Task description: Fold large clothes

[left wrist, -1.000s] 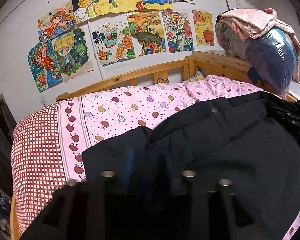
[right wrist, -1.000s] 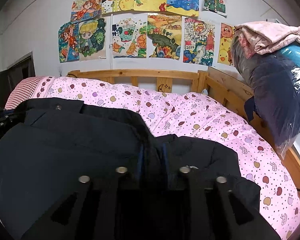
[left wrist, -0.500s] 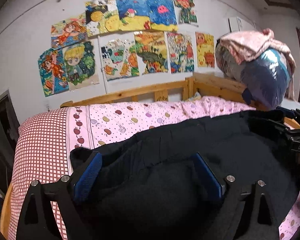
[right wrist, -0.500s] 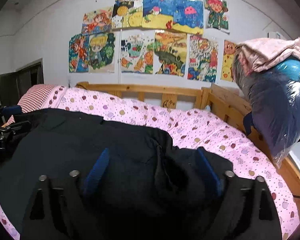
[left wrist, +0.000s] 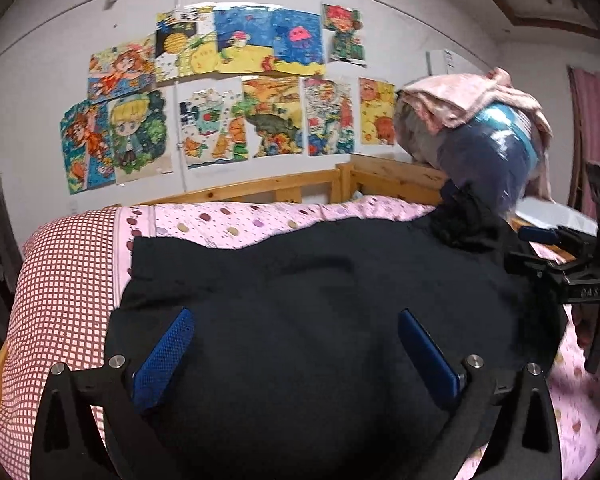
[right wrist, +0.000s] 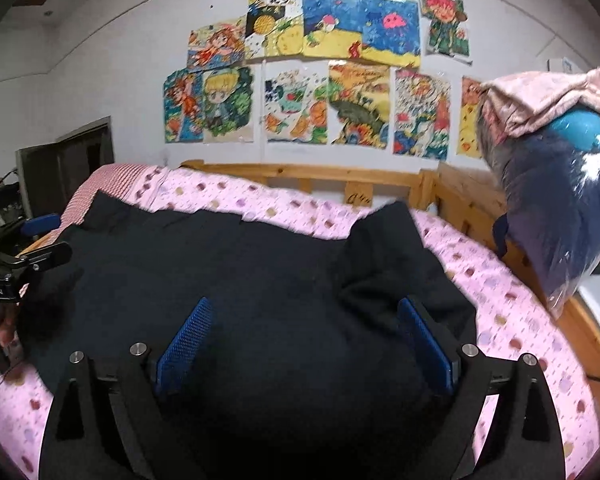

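A large black garment (left wrist: 308, 292) lies folded on the pink spotted bedspread (left wrist: 260, 216); it also shows in the right wrist view (right wrist: 228, 272). My left gripper (left wrist: 296, 336) is open and empty just above the garment's near left part. My right gripper (right wrist: 304, 328) is open and empty above its near right part, beside a raised fold (right wrist: 384, 248). The right gripper also shows at the right edge of the left wrist view (left wrist: 572, 264); the left one shows at the left edge of the right wrist view (right wrist: 16, 264).
A wooden bed rail (right wrist: 308, 176) runs along the far side under a wall of drawings (right wrist: 308, 68). A plastic-wrapped bundle with a pink cloth on top (right wrist: 556, 184) sits on the right rail. A red checked pillow (left wrist: 56, 280) lies at the left.
Both grippers were shut on the garment's edge a second ago; they have opened, let it go and drawn back. The garment now lies flatter on the bed.
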Motion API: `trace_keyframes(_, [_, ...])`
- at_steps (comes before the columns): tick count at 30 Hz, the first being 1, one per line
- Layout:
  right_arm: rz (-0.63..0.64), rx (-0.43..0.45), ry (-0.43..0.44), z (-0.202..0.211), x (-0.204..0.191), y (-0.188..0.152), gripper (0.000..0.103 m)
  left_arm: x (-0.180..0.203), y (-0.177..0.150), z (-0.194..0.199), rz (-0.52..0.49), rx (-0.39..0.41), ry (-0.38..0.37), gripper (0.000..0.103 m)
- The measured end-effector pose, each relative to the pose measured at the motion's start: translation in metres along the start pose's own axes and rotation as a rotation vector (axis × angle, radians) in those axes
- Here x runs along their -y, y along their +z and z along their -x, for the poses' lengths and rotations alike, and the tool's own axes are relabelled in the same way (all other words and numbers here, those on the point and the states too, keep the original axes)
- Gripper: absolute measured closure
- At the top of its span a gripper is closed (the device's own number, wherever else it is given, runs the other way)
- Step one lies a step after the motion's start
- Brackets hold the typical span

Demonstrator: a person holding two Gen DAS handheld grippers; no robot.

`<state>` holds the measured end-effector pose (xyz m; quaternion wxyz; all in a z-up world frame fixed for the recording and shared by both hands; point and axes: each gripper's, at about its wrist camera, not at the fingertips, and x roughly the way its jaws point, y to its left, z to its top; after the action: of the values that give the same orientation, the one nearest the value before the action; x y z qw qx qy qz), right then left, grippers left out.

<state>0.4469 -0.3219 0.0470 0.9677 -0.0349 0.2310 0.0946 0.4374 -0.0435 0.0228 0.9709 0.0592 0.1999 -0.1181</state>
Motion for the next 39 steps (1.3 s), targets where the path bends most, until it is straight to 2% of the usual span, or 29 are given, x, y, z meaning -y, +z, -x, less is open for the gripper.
trace_keyframes(6, [-0.007,-0.040,0.055,0.009,-0.002,-0.027,0.012,0.018,-0.020,0.006,-0.090,-0.054,-0.065,0.000])
trace_keyframes(9, [0.014,-0.066,0.088,0.008,-0.007,-0.039,0.011,0.021,-0.024,-0.006,-0.095,-0.123,-0.055,0.000])
trace_keyframes(14, [0.033,-0.088,0.103,-0.003,-0.014,-0.048,0.012,0.006,-0.023,-0.017,-0.029,-0.159,-0.068,0.000])
trace_keyframes(20, [0.078,-0.071,0.083,-0.020,-0.021,-0.041,0.012,-0.012,-0.014,-0.038,0.036,-0.190,-0.047,0.000])
trace_keyframes(25, [0.094,-0.068,0.049,-0.034,-0.022,-0.027,0.012,-0.023,-0.003,-0.058,0.049,-0.202,-0.011,0.000])
trace_keyframes(31, [0.081,-0.131,0.010,-0.063,-0.017,-0.006,0.012,-0.037,0.011,-0.081,0.091,-0.227,0.028,0.000])
trace_keyframes(39, [0.033,-0.215,-0.054,-0.105,0.006,0.008,0.011,-0.057,0.010,-0.103,0.150,-0.257,0.057,0.000])
